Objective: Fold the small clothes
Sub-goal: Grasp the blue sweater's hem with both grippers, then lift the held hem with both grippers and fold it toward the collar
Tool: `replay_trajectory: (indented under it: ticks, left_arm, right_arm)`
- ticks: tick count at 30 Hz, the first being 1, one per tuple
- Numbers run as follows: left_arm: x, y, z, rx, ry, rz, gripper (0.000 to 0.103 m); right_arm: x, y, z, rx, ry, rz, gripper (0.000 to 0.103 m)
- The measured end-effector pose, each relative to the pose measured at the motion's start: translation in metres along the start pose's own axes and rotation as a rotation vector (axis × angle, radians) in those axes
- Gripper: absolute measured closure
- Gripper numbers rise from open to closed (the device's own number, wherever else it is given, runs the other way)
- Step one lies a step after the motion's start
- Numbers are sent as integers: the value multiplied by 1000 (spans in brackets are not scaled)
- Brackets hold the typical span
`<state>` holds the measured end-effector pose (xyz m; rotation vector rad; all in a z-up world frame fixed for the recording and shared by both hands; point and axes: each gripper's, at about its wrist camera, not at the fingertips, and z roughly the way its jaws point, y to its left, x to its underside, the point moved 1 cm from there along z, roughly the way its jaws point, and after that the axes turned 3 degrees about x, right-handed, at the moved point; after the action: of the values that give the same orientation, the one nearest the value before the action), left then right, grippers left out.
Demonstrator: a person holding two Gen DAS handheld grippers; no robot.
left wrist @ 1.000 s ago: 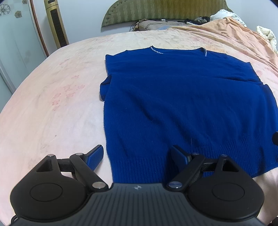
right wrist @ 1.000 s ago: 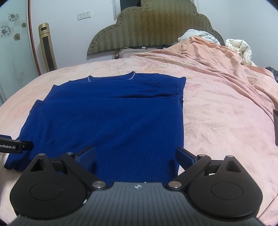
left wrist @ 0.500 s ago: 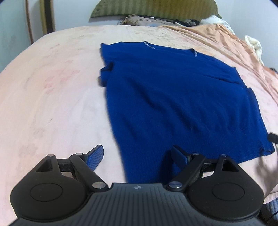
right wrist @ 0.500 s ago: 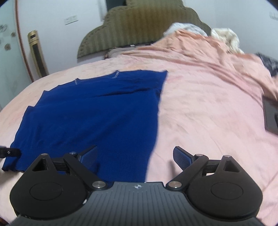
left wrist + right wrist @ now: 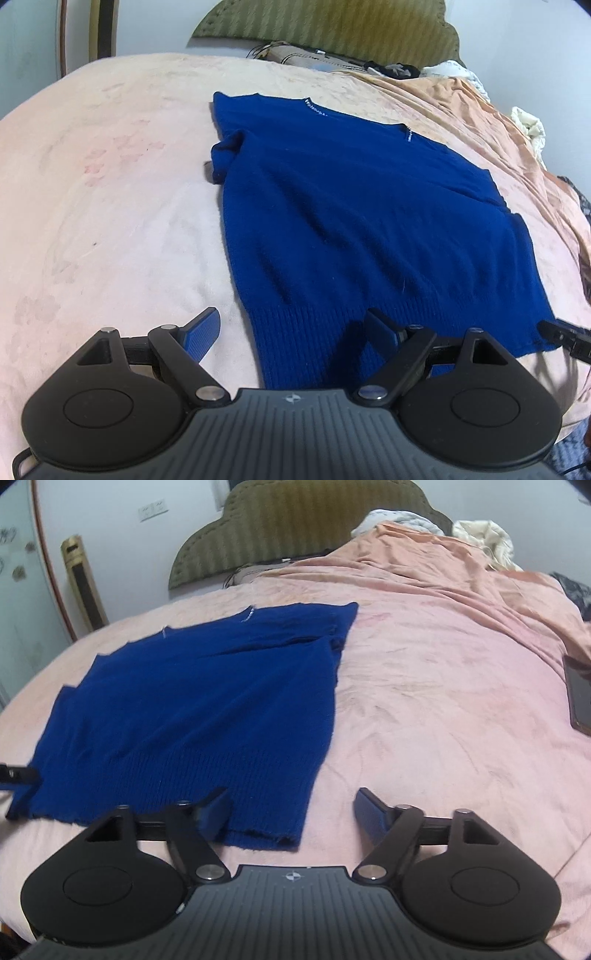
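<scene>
Blue knit top (image 5: 362, 229) flat on bed (image 5: 443, 709); my left hand-held gripper (image 5: 291, 328) and right hand-held gripper (image 5: 291, 808) gape, straddling its hem corners; I'd pinch both evenly.

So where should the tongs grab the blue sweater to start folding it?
Probably at the ribbed hem's two near corners. The blue sweater lies flat on the pink bed cover, hem toward the cameras. The open left tongs straddle the left hem corner; the open right tongs straddle the right one. Come in low from the near edge, one finger under the hem.
</scene>
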<state>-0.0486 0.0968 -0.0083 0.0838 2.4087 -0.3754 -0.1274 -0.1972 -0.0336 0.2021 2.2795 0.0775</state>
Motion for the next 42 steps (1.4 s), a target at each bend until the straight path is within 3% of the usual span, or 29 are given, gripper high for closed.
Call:
replay_trajectory:
  ticks: [3,5,6,7,8,9,11,16,20,27,31,36,42]
  left_arm:
    - [2,-1,0,-9,-17,0,18]
    - [3,-3,0,-18,-18,8,19]
    - [3,-5,1,-20,-17,18,20]
    - [3,-6,1,-26,-16,30,33]
    - [3,-7,0,-35,-17,47,53]
    - [3,-8,-1,-35,-12,60,62]
    - [1,-5,-2,4,11,42,94]
    - [2,-5,-14,67,10,16,95]
    - [-3,-1,-48,141,-52,-2,95]
    - [-20,13,-131,261,-157,10,95]
    - [-19,6,-167,275,-185,84,95]
    - [-20,1,-156,261,-159,115,95]
    - [-48,8,-116,256,-88,44,95]
  right_arm:
    - [-1,5,2,-15,0,-17,54]
    - [-1,7,2,-39,2,-16,73]
    - [-2,8,3,-48,2,-14,76]
    - [-2,10,4,-53,0,-12,83]
    - [-2,11,4,-60,-3,-6,90]
    - [-2,10,3,-69,-6,6,91]
    - [-3,7,1,-87,-14,41,92]
    - [-6,-9,-12,-167,-49,153,92]
    - [-14,-13,-31,-232,-83,186,93]
    - [-26,-12,-94,-383,-144,132,93]
    - [-28,-12,-140,-457,-175,78,93]
    - [-24,-19,-162,-513,-164,98,93]
    - [-39,-34,-128,-547,-147,235,92]
